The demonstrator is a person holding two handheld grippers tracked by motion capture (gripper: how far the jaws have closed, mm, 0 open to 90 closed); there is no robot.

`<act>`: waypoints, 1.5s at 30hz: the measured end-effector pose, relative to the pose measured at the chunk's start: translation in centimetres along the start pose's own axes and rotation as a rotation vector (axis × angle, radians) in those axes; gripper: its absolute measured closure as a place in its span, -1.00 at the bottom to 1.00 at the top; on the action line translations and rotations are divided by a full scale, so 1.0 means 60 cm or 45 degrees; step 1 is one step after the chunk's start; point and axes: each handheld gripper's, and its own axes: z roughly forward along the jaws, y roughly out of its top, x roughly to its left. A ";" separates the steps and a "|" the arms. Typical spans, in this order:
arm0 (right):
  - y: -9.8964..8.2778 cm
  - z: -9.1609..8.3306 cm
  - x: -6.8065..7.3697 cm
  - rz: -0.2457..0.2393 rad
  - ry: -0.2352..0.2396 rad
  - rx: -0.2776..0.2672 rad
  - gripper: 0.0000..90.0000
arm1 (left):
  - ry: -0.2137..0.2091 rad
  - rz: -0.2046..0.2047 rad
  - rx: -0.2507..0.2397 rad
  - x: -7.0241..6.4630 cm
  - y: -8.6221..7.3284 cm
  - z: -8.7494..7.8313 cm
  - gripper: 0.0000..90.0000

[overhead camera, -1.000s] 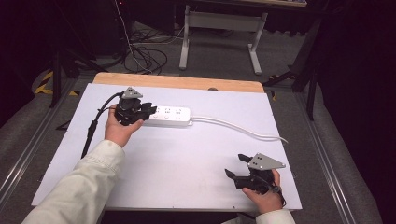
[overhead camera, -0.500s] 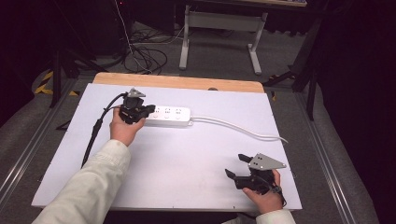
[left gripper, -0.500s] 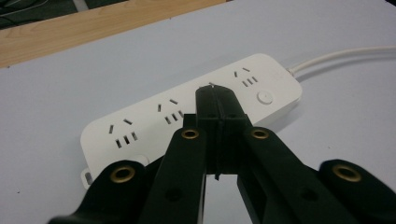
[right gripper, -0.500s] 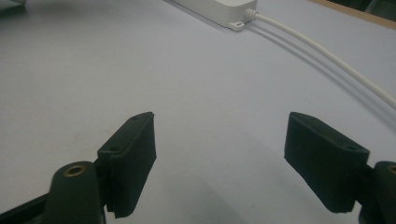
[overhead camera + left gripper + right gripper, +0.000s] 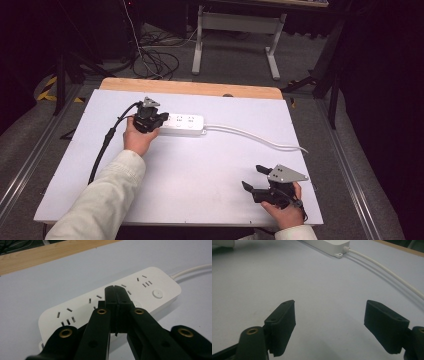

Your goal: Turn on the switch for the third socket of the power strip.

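No legible writing on power strip (image 5: 150, 287) beneath closed left gripper (image 5: 116, 293)

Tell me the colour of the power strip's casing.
White; the power strip shows best in the left gripper view.

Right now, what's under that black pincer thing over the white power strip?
Under the shut left hand-held gripper lies the white power strip, flat on the table. Its slotted sockets and a round button show on both sides; the middle sockets are partly covered by the jaws.
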 end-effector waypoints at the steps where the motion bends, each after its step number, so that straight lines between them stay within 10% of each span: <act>1: 0.000 0.000 0.000 0.000 0.000 0.000 -0.44 | -0.005 -0.008 0.005 -0.001 -0.001 0.003 1.00; 34: -0.001 0.000 0.000 -0.004 0.012 0.002 -0.44 | 0.037 -0.062 0.134 0.000 -0.009 0.026 1.00; 45: -0.001 0.000 0.000 -0.005 0.014 0.004 -0.44 | 0.091 0.009 0.141 -0.010 -0.010 0.028 1.00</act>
